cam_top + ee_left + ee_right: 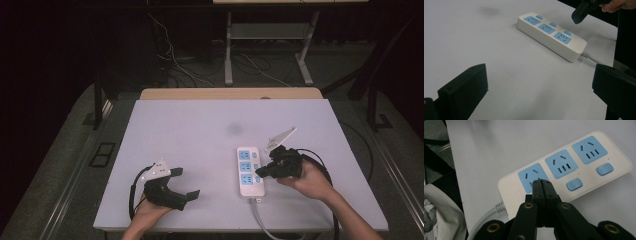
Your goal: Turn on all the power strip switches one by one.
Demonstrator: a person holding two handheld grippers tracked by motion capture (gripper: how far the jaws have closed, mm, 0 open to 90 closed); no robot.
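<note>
Lying on a pale surface [200,130] in a dark room with cables on the far floor, a white power strip [250,171] sits near-right; the right gripper [261,171] hovers above it with fingers pressed together, the left gripper [186,183] gapes wide near-left.

Left tool [184,183] jaws wide apart, right tool [542,182] jaws pressed together

White power strip [250,172] with three blue sockets lies flat, cable trailing off near edge
</note>
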